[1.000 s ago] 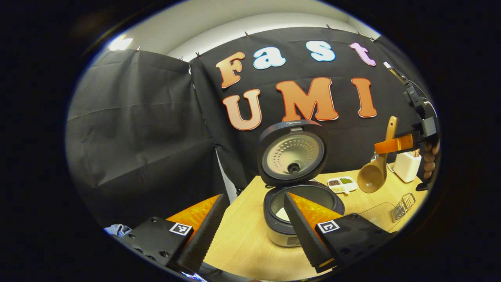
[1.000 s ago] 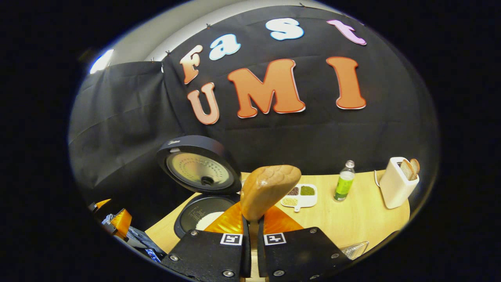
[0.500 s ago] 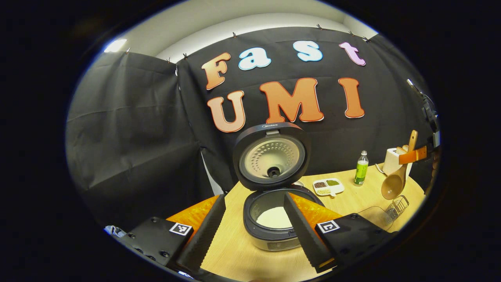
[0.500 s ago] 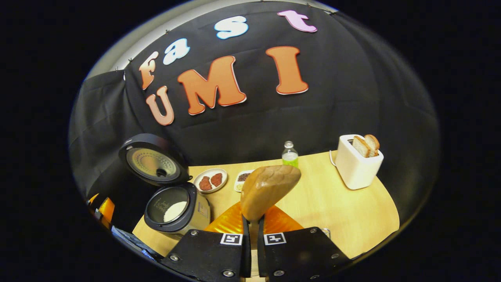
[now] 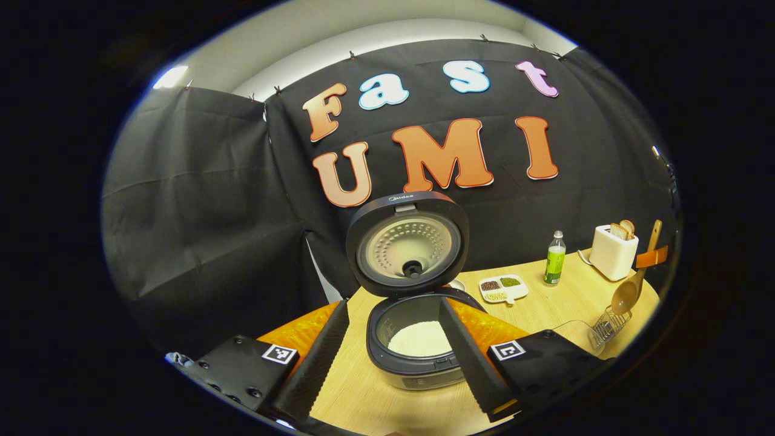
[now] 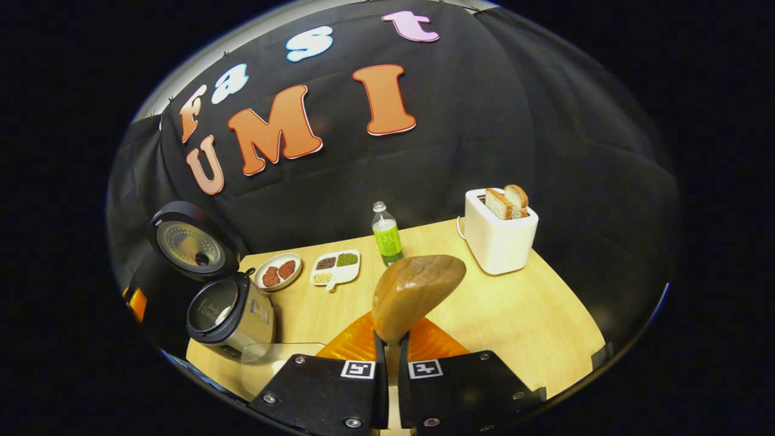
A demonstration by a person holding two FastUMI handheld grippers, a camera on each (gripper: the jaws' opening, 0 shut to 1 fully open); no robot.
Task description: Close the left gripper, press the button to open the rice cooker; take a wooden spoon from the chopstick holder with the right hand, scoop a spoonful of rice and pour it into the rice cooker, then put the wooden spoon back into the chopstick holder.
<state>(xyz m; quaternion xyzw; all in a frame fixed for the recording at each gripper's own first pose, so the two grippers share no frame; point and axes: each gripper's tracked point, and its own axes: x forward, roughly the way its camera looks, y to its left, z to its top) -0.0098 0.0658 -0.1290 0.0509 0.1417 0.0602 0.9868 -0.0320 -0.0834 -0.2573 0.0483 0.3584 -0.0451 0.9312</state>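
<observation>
The rice cooker [image 5: 418, 357] stood on the worktop [image 5: 363, 399] with its round lid [image 5: 407, 242] raised upright at 12 o'clock and white rice [image 5: 421, 338] in its pot. The wooden spoon [image 6: 415, 290] was clamped upright in the right tongs [image 6: 387, 357], bowl uppermost. At 3 o'clock in the left gripper view, a wire chopstick holder [image 5: 608, 324] lay just below the spoon.

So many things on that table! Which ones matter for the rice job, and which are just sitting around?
In use: rice cooker, open, rice inside; wooden spoon, gripped by the right gripper; wire chopstick holder; left gripper, open.

Lying about: toaster with bread, green bottle, divided dish, round plate.
</observation>
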